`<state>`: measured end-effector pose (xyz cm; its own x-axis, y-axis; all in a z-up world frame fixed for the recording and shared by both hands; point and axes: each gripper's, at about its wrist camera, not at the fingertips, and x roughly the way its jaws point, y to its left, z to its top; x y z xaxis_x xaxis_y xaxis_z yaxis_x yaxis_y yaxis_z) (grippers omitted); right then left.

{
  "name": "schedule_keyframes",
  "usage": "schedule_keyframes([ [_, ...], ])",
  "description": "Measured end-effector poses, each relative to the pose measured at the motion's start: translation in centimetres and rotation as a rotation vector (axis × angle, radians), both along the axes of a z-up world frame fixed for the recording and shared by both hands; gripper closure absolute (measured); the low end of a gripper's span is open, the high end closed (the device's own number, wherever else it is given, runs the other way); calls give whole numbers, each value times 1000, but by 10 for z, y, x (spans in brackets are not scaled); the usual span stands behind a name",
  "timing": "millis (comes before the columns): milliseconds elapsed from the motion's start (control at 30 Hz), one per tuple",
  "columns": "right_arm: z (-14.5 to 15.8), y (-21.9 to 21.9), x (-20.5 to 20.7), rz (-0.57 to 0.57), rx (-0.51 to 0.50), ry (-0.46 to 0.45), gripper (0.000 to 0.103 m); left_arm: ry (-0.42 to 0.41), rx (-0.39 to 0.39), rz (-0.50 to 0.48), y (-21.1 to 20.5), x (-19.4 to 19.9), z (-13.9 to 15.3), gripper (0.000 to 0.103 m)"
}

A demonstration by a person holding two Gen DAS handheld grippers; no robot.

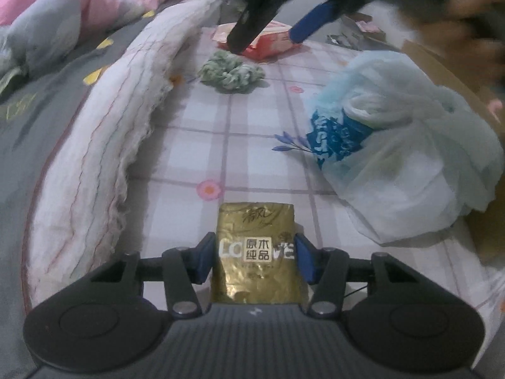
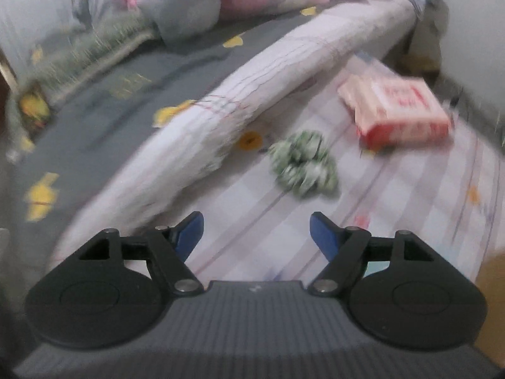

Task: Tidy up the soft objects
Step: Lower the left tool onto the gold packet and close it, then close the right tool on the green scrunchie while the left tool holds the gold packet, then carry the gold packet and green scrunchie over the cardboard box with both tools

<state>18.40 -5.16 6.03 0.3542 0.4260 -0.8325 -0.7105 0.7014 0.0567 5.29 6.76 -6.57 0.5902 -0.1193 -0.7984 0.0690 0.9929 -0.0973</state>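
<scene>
My left gripper [image 1: 254,254] is shut on a gold tissue pack [image 1: 256,252], held low over the checked sheet [image 1: 252,145]. A green-and-white scrunchie [image 1: 232,74] lies ahead on the sheet; it also shows in the right wrist view [image 2: 304,162]. A red-and-white tissue pack [image 1: 268,42] lies beyond it, seen too in the right wrist view [image 2: 399,113]. My right gripper [image 2: 256,235] is open and empty, above the sheet short of the scrunchie. In the left wrist view my right gripper [image 1: 265,41] hovers open over the red pack.
A white plastic bag [image 1: 407,158] with blue print lies on the right. A rolled white quilt [image 1: 110,145] runs along the left. Pink and grey bedding [image 2: 189,3] is piled at the back. A brown cardboard box [image 1: 448,72] stands at the right edge.
</scene>
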Motion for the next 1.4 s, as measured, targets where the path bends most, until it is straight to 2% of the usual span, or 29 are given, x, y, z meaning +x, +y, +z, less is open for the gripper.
schedule_keyframes([
  [233, -60, 38, 65, -7, -23, 49, 25, -5, -5, 45, 10, -6, 0, 50],
  [433, -78, 49, 71, 23, -77, -2, 25, -9, -8, 52, 12, -11, 2, 50],
  [533, -82, 51, 67, 23, -101, -30, 29, -12, -5, 53, 10, -10, 2, 50],
  [567, -81, 51, 67, 18, -100, -32, 34, -13, -6, 55, 10, -11, 2, 50],
  [700, -79, 48, 67, -31, -119, -50, 70, -15, -6, 66, 9, -10, 2, 50],
  [800, -78, 43, 66, -46, -125, -56, 81, -19, -1, 74, 8, -11, 2, 50],
  [900, -68, 32, 59, -57, -98, -47, 87, -23, -3, 88, 7, -12, 2, 50],
  [1133, -16, -4, 23, -87, 19, -58, 88, -24, -7, 116, 4, -13, 3, 50],
  [1400, 46, -64, -36, -105, 181, -80, 88, -35, -17, 113, -1, -27, 15, 50],
])
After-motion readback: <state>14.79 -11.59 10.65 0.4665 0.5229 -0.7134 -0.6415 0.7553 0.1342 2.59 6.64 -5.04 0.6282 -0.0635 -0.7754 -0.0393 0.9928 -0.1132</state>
